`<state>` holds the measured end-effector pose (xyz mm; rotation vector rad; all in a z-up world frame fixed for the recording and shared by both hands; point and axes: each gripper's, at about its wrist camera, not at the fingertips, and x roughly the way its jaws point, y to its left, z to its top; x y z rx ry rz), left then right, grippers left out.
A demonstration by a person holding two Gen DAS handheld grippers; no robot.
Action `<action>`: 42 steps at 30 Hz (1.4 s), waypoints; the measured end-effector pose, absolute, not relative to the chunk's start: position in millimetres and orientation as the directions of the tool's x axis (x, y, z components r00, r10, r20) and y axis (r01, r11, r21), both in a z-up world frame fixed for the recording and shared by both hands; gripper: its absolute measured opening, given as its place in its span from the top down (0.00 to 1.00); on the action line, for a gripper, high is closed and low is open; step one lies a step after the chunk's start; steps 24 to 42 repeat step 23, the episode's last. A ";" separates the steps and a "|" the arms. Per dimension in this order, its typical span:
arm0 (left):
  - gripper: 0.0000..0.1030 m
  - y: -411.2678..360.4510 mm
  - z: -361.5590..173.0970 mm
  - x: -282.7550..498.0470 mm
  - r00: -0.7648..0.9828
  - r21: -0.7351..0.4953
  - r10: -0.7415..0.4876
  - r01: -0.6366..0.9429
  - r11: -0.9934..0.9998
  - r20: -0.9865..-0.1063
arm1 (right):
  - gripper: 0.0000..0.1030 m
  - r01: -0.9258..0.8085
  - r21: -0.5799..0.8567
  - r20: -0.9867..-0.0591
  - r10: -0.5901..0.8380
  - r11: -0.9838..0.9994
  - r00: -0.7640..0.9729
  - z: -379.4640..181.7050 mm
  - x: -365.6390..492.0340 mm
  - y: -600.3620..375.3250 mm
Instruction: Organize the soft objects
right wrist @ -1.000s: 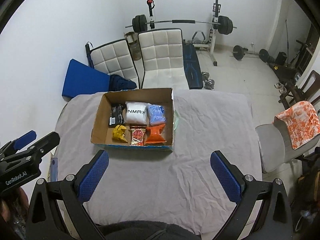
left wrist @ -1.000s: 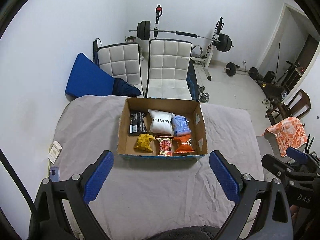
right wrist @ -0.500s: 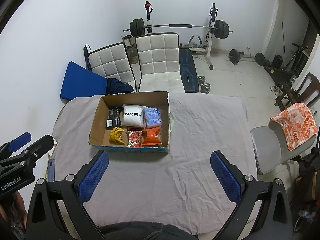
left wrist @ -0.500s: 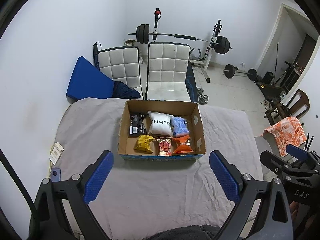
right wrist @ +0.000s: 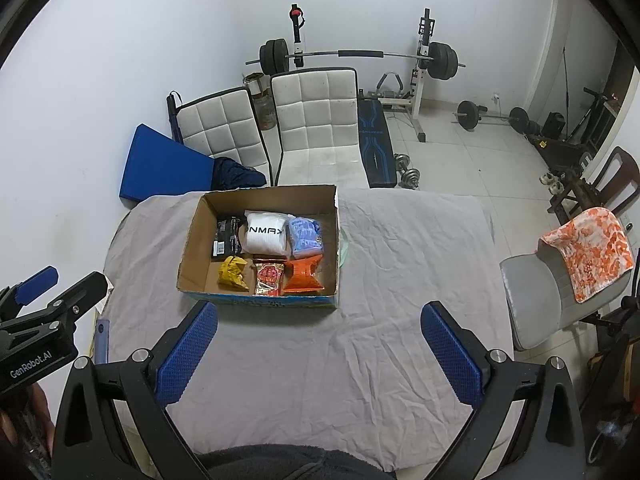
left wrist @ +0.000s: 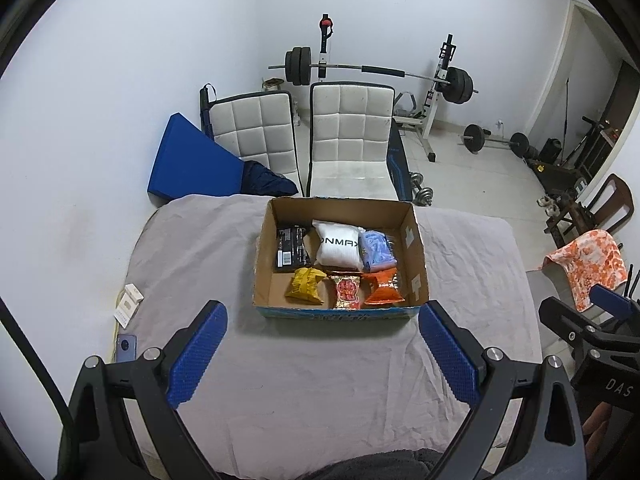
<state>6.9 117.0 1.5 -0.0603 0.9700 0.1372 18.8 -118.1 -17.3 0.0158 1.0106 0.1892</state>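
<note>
An open cardboard box (left wrist: 416,264) (right wrist: 192,248) sits on the grey-clothed table. Inside lie a white "ONMAX" pack (left wrist: 338,245) (right wrist: 265,233), a blue pack (left wrist: 376,251) (right wrist: 305,236), a black pack (left wrist: 291,246), a yellow bag (left wrist: 306,285) (right wrist: 233,273), a red snack bag (left wrist: 347,291) (right wrist: 269,279) and an orange bag (left wrist: 382,289) (right wrist: 303,276). My left gripper (left wrist: 322,354) is open and empty, held high above the near part of the table. My right gripper (right wrist: 318,354) is also open and empty, high and to the right of the box.
A white carton (left wrist: 129,305) and a phone (left wrist: 125,347) lie at the table's left edge. Two white padded chairs (left wrist: 348,136) stand behind the table. A barbell rack (left wrist: 436,80) stands at the back. A grey chair with an orange cloth (right wrist: 588,248) is to the right.
Both grippers have risen and drawn back from the table, so the box looks smaller and farther away. Both stay open and empty.
</note>
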 end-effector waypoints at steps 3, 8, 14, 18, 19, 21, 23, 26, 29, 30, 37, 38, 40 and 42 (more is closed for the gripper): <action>0.05 117.1 2.8 6.5 0.557 0.013 0.093 -0.146 0.989 -0.825 | 0.00 -0.151 0.099 -0.840 0.164 0.984 0.517 -16.8 18.9 -118.1; 0.05 117.5 3.1 7.0 0.563 0.003 0.088 -0.150 0.989 -0.821 | 0.00 -0.152 0.100 -0.839 0.165 0.983 0.519 -15.8 19.8 -119.2; 0.05 116.9 2.2 7.3 0.557 0.005 0.091 -0.155 0.988 -0.826 | 0.00 -0.150 0.095 -0.842 0.160 0.984 0.516 -15.1 20.3 -121.5; 0.05 118.2 1.8 8.5 0.556 0.003 0.092 -0.160 0.987 -0.826 | 0.00 -0.146 0.097 -0.842 0.159 0.985 0.515 -16.9 21.5 -123.8; 0.05 118.5 1.8 7.8 0.557 0.000 0.090 -0.161 0.987 -0.826 | 0.00 -0.146 0.099 -0.842 0.161 0.984 0.514 -17.0 21.7 -123.8; 0.05 119.1 1.8 7.1 0.560 -0.008 0.086 -0.164 0.986 -0.824 | 0.00 -0.146 0.093 -0.843 0.156 0.985 0.515 -16.9 21.6 -124.0; 0.05 118.9 1.1 7.5 0.557 -0.010 0.083 -0.161 0.987 -0.826 | 0.00 -0.145 0.092 -0.843 0.155 0.985 0.516 -17.8 21.8 -124.1; 0.05 118.9 1.1 7.5 0.557 -0.010 0.083 -0.161 0.987 -0.826 | 0.00 -0.145 0.092 -0.843 0.155 0.985 0.516 -17.8 21.8 -124.1; 0.05 118.9 1.1 7.5 0.557 -0.010 0.083 -0.161 0.987 -0.826 | 0.00 -0.145 0.092 -0.843 0.155 0.985 0.516 -17.8 21.8 -124.1; 0.05 118.9 1.1 7.5 0.557 -0.010 0.083 -0.161 0.987 -0.826 | 0.00 -0.145 0.092 -0.843 0.155 0.985 0.516 -17.8 21.8 -124.1; 0.05 118.9 1.1 7.5 0.557 -0.010 0.083 -0.161 0.987 -0.826 | 0.00 -0.145 0.092 -0.843 0.155 0.985 0.516 -17.8 21.8 -124.1; 0.05 118.9 1.1 7.5 0.557 -0.010 0.083 -0.161 0.987 -0.826 | 0.00 -0.145 0.092 -0.843 0.155 0.985 0.516 -17.8 21.8 -124.1; 0.05 118.9 1.1 7.5 0.557 -0.010 0.083 -0.161 0.987 -0.826 | 0.00 -0.145 0.092 -0.843 0.155 0.985 0.516 -17.8 21.8 -124.1; 0.05 118.9 1.1 7.5 0.557 -0.010 0.083 -0.161 0.987 -0.826 | 0.00 -0.145 0.092 -0.843 0.155 0.985 0.516 -17.8 21.8 -124.1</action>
